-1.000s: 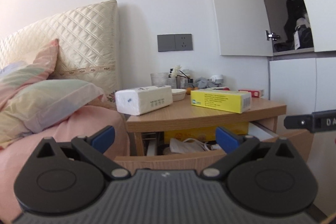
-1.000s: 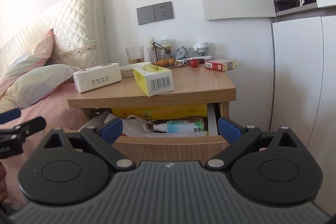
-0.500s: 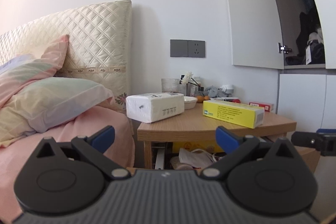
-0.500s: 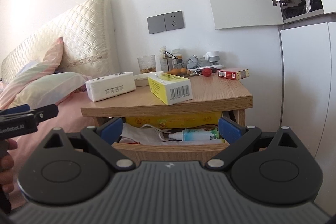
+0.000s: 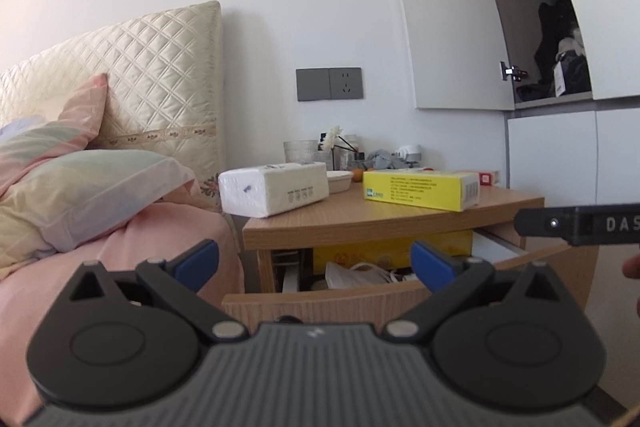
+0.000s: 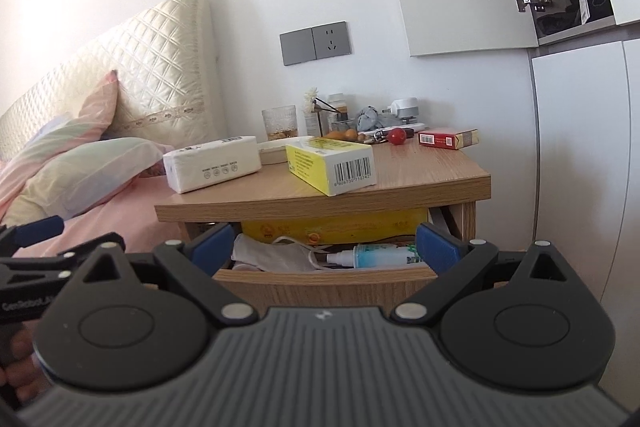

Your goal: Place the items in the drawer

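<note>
bright soft daylight, sharp focus, strong fisheye bending at edges

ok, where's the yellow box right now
In both views, the yellow box lies flat on the nightstand top, just right of the white tissue pack, above the open drawer.

White letters "DAS" run off the frame edge on the black body of the right tongs (image 5: 580, 225), seen from the left wrist. In the right wrist view, the left tongs (image 6: 28, 301) carry the partly cut-off white lettering "GenRobot". The yellow box (image 6: 332, 165) on the bedside surface (image 6: 432, 167) shows a barcode on its white end, its digits too small to make out; the small print on its side and on the white tissue pack (image 6: 212, 169) is illegible.
</note>
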